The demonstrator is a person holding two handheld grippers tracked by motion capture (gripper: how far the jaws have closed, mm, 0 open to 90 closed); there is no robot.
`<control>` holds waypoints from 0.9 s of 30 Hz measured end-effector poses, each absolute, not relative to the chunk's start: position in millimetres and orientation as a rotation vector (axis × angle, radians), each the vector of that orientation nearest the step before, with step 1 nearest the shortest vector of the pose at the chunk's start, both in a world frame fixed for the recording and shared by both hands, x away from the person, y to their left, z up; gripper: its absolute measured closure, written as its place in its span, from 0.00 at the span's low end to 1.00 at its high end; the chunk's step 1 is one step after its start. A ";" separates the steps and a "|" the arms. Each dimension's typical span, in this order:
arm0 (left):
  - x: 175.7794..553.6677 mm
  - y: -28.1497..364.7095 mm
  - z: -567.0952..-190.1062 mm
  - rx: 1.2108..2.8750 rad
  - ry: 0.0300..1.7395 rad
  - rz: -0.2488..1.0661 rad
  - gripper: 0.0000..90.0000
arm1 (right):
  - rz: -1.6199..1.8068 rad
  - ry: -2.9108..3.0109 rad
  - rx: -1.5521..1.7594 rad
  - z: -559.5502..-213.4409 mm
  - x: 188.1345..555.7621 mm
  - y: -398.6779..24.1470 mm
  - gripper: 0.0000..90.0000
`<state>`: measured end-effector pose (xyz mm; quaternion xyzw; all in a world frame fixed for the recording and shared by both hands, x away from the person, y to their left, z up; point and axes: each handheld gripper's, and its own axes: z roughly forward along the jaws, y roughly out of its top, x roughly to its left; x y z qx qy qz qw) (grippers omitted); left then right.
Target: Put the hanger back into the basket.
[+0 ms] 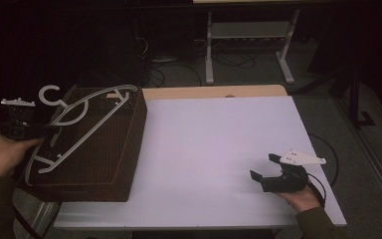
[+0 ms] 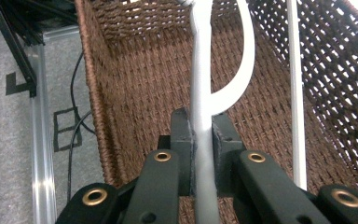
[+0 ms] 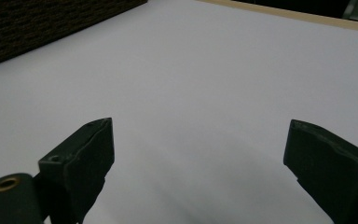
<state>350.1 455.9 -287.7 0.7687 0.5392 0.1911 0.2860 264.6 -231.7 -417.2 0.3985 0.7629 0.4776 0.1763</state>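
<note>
Clamping the left gripper (image 2: 200,140) on a bar of the white hanger (image 1: 82,124) above the wicker basket (image 1: 124,164), we see its long axis running diagonally across the basket, perhaps resting on the rim, while our right gripper (image 1: 268,169), well right of the basket, gapes empty.

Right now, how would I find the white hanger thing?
Look at the white table, then its left end, where a brown woven basket sits. The white hanger lies across the basket's open top, pinched by the left hand-held gripper; it's the only pale, curvy, hooked thing there.
</note>
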 end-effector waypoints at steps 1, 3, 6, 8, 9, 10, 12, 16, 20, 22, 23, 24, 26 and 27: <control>350.6 456.0 -289.3 2.060 1.444 0.509 0.91 | 1.352 2.159 1.129 -417.2 264.7 -231.8 0.09; 351.9 455.5 -293.0 2.074 1.449 0.503 0.91 | 1.352 2.159 1.130 -417.3 264.8 -232.0 0.09; 354.2 453.9 -298.2 2.089 1.457 0.496 0.91 | 1.353 2.160 1.127 -417.3 264.7 -232.9 0.09; 356.3 452.7 -300.9 2.098 1.467 0.486 0.91 | 1.353 2.156 1.129 -417.3 264.8 -233.6 0.09; 357.5 452.3 -302.0 2.108 1.464 0.486 0.91 | 1.352 2.155 1.131 -417.2 264.7 -233.9 0.09; 358.1 451.5 -302.7 2.109 1.469 0.487 0.91 | 1.353 2.155 1.133 -417.0 264.6 -234.0 0.09; 360.2 450.4 -304.5 2.115 1.469 0.484 0.91 | 1.353 2.154 1.135 -417.0 264.5 -234.1 0.09; 363.9 449.1 -307.2 2.123 1.474 0.480 0.91 | 1.350 2.156 1.139 -417.1 264.6 -233.8 0.09; 368.3 450.0 -310.4 2.127 1.477 0.475 0.91 | 1.351 2.153 1.136 -417.0 264.6 -234.3 0.09; 370.0 451.2 -311.4 2.123 1.476 0.476 0.91 | 1.351 2.152 1.135 -417.0 264.6 -234.5 0.09; 371.2 452.1 -312.4 2.116 1.479 0.469 0.91 | 1.351 2.152 1.136 -417.0 264.6 -234.5 0.09; 371.9 452.4 -313.0 2.114 1.478 0.466 0.91 | 1.351 2.152 1.134 -417.0 264.6 -234.5 0.09; 373.7 452.5 -314.8 2.120 1.478 0.462 0.91 | 1.350 2.152 1.133 -417.1 264.6 -234.7 0.09; 374.8 452.5 -316.0 2.124 1.475 0.460 0.91 | 1.350 2.151 1.131 -417.2 264.7 -234.8 0.09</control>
